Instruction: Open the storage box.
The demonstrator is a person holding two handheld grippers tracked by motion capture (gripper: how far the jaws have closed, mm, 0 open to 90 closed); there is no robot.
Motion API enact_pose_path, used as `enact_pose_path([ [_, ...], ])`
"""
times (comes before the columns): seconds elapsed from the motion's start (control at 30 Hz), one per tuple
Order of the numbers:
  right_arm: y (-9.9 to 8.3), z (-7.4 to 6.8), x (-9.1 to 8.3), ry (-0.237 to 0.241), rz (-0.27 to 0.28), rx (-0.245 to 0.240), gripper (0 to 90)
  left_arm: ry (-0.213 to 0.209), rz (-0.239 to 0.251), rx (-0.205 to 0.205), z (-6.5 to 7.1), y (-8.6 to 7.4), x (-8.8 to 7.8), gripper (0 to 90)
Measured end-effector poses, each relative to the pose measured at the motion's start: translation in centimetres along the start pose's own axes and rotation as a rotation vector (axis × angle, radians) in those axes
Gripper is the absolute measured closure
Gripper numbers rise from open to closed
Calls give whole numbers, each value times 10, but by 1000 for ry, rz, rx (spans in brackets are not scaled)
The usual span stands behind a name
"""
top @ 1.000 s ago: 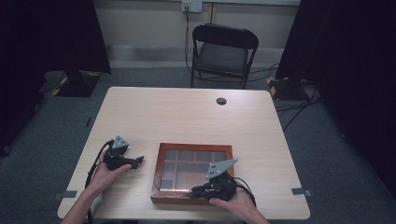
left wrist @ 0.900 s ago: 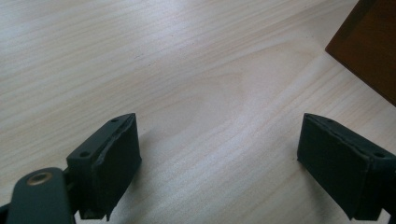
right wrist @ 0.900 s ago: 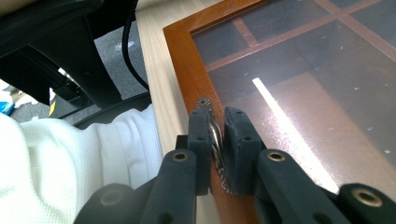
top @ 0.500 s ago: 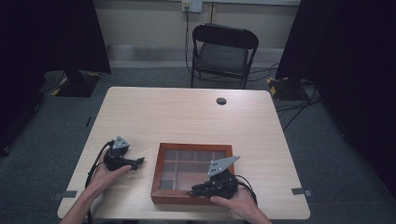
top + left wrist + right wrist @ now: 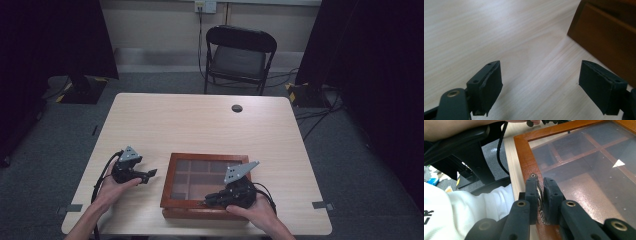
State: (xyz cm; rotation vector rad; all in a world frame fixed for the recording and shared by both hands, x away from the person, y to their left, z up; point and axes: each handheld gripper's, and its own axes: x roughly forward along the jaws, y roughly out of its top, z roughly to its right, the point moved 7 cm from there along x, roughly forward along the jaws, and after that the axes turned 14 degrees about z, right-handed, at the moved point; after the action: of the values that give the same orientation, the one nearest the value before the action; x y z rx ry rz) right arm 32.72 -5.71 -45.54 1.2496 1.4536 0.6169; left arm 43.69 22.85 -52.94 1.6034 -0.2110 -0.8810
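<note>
A brown wooden box [image 5: 205, 156] with a glass lid over several compartments lies at the table's front middle. My right gripper [image 5: 207, 200] is at the box's front edge. In the right gripper view its jaws [image 5: 539, 185] are shut on a small metal clasp [image 5: 539, 195] on the lid's wooden frame [image 5: 522, 152]. My left gripper [image 5: 150, 174] rests low over the table just left of the box, pointing at it. Its jaws [image 5: 540, 75] stand wide open with bare wood between them, and the box's side wall [image 5: 604, 42] is close ahead on the right.
A black folding chair [image 5: 240, 55] stands behind the table. A small black round cap [image 5: 237, 108] sits in the tabletop at the far middle. The table's front edge runs right under both hands. White clothing [image 5: 461, 207] and a black chair frame [image 5: 461, 150] are beside the right gripper.
</note>
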Motion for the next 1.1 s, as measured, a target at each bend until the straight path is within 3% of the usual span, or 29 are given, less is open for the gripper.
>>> enact_pose_path([
  [0.2,6,0,-2,7,-8,5,829,-37,39,-3,8,8,-1,173],
  [0.27,8,1,-3,9,-4,8,829,-68,58,-13,13,12,-2,171],
  [0.47,18,1,-6,9,-3,-2,829,-117,70,-30,22,17,-4,170],
  [0.77,30,2,-10,12,-5,-4,829,-191,89,-2,41,24,-3,171],
  [0.8,32,2,-10,13,-4,-5,829,-200,98,-19,44,25,-3,170],
  [0.83,34,3,-11,11,-4,-9,829,-206,98,0,44,26,-3,170],
  [1.1,44,5,-14,15,-3,-8,829,-248,131,-12,59,32,-4,170],
])
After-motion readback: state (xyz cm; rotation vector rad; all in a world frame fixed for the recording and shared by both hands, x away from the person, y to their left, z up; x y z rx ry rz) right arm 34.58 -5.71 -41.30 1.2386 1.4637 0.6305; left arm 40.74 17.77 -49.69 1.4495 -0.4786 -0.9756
